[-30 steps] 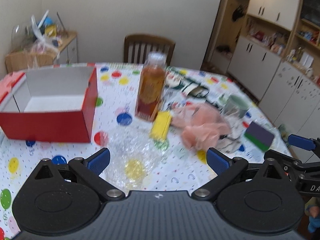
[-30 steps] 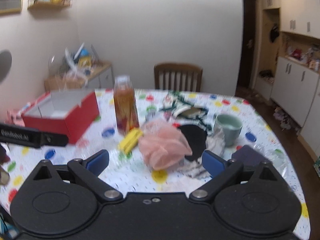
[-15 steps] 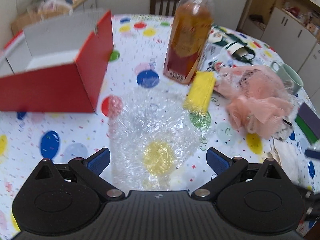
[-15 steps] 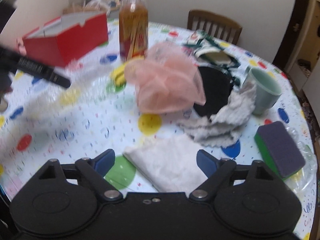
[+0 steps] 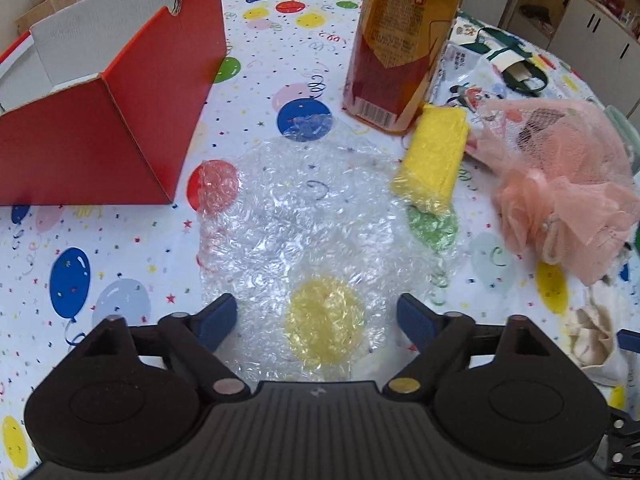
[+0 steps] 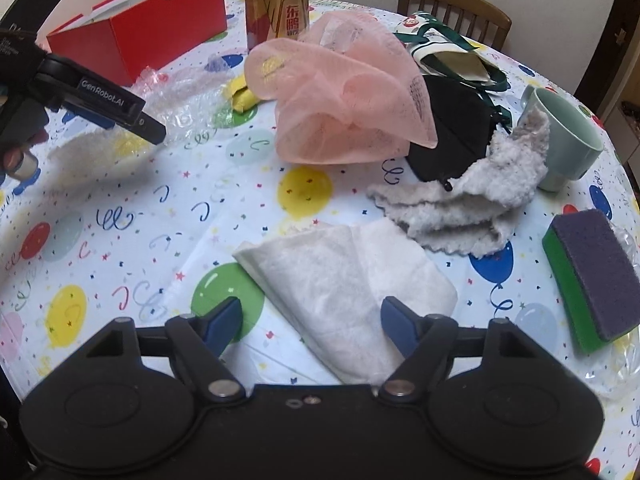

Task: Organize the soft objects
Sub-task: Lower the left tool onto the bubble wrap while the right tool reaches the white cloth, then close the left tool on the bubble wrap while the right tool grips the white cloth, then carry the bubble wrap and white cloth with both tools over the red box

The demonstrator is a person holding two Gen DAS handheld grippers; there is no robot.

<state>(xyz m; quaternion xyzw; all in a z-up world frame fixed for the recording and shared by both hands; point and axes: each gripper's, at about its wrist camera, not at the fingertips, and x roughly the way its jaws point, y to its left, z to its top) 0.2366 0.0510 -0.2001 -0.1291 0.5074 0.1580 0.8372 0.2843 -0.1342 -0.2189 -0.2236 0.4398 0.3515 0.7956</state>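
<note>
left view: the balloon-print tablecloth (image 5: 120, 240) carries a crumpled clear bubble wrap sheet (image 5: 304, 224) between the spread fingers of the left gripper (image 5: 316, 316), closer than a second ago. right view: the right gripper (image 6: 310, 318), spread too, has dropped over a folded white cloth (image 6: 344, 280).

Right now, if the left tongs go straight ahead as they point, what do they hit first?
Most likely the bubble wrap: the open left tongs already straddle its near edge. Beyond it on that line stands the tea bottle, with the yellow sponge slightly right. Height above the table is unclear.
</note>
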